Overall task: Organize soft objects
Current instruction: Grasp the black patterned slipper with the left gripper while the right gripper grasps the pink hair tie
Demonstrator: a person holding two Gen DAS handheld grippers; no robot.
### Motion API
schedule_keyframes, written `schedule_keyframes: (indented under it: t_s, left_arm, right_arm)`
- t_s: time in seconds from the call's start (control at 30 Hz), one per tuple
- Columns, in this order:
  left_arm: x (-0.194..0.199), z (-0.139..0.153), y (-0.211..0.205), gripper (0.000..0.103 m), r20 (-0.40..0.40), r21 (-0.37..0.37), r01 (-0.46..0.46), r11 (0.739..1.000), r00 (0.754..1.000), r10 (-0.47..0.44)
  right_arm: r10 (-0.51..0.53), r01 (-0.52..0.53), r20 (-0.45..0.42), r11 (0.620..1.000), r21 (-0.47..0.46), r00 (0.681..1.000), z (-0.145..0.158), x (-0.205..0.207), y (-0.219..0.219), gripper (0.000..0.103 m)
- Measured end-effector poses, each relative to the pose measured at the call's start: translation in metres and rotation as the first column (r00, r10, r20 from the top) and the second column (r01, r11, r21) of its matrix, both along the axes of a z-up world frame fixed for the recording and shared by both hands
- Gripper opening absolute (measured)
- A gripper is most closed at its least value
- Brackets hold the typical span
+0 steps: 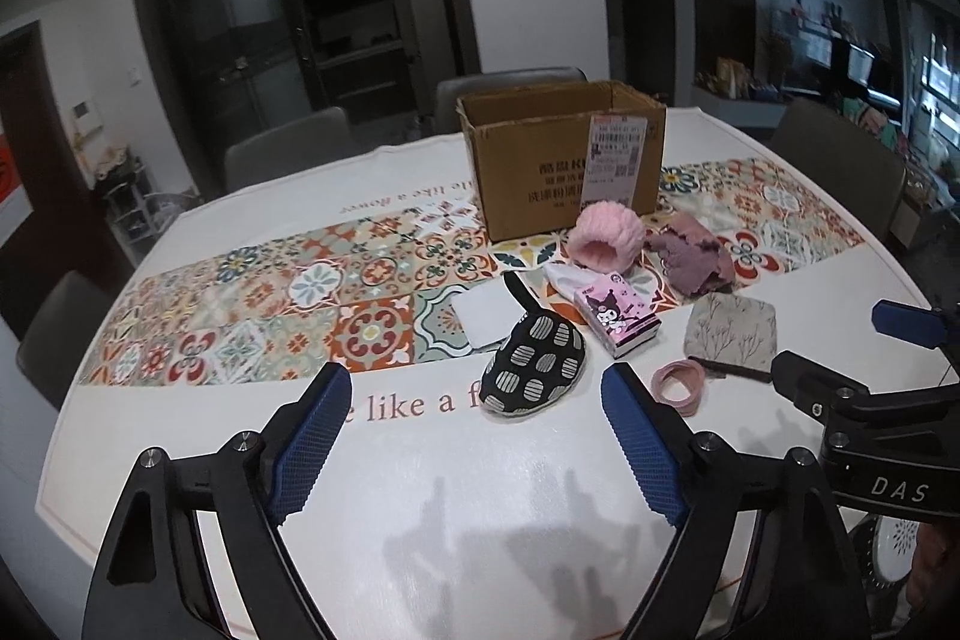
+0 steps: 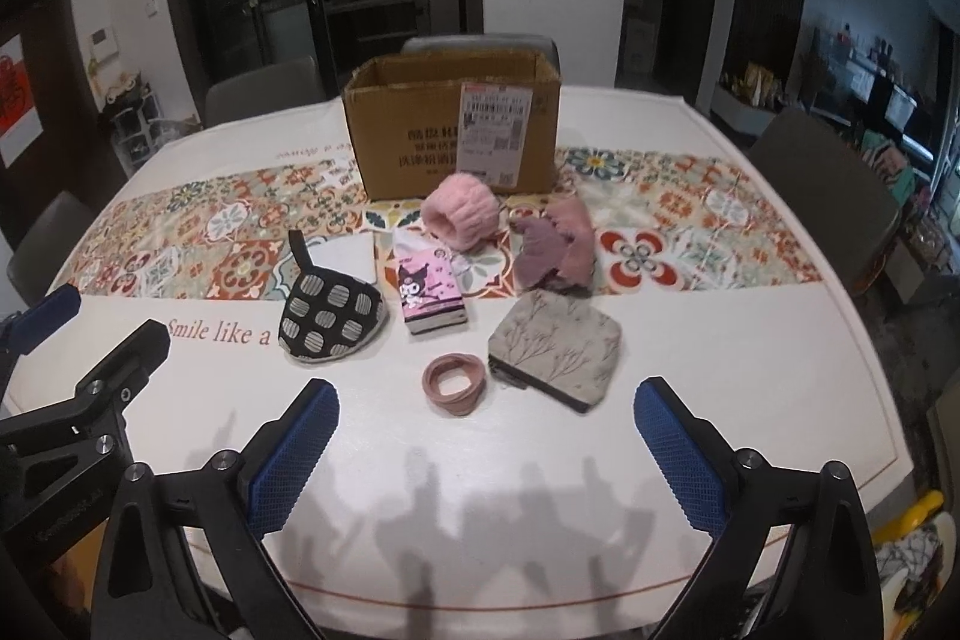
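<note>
**First pick: the spotted pouch, then into the box**

We hold both tongs spread wide and empty, above the near edge of the desk (image 2: 750,340). Nothing is lifted yet, so we judge the task is at its very start. The soft things lie in a loose group between us and the open cardboard box (image 2: 453,130), which stands at the far side on the patterned runner.

The left tongs (image 1: 477,403) already face the black spotted pouch (image 1: 534,361), so we would take this one first. Its long axis goes away from us, leaning slightly left, and its dark loop (image 1: 517,293) points toward the box. We should close across the narrow width, near the middle, so the pouch does not fold and slip.

The right tongs (image 2: 486,415) face the pink hair ties (image 2: 453,383), which touch the grey leaf-print pouch (image 2: 555,346). The ties are flat; we should come low and pinch one side only.
</note>
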State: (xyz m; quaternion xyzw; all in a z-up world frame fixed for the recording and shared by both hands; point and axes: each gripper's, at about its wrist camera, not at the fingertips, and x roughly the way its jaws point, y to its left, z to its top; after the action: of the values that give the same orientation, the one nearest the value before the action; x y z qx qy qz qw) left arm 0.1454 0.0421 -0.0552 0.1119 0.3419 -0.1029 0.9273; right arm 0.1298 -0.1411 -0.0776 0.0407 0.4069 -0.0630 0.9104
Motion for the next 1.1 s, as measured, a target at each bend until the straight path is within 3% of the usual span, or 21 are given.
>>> schedule_keyframes:
  t_s: [0.37,0.73,1.1]
  left_arm:
    - [0.059,-0.039,-0.003,0.074,-0.105,0.014,0.132,0.991,0.986,-0.130]
    - [0.093,-0.077,-0.013,0.067,-0.190,-0.002,0.243,0.970,0.952,-0.239]
    - [0.118,-0.101,-0.017,0.063,-0.247,-0.035,0.322,0.946,0.914,-0.320]
  right_arm:
    - [-0.053,0.066,-0.146,0.994,0.083,0.988,-0.043,0.053,0.003,0.089]
    - [-0.089,0.129,-0.279,0.983,0.131,0.956,-0.085,0.087,0.000,0.079]
    - [-0.105,0.162,-0.347,0.977,0.139,0.932,-0.111,0.105,0.003,0.071]
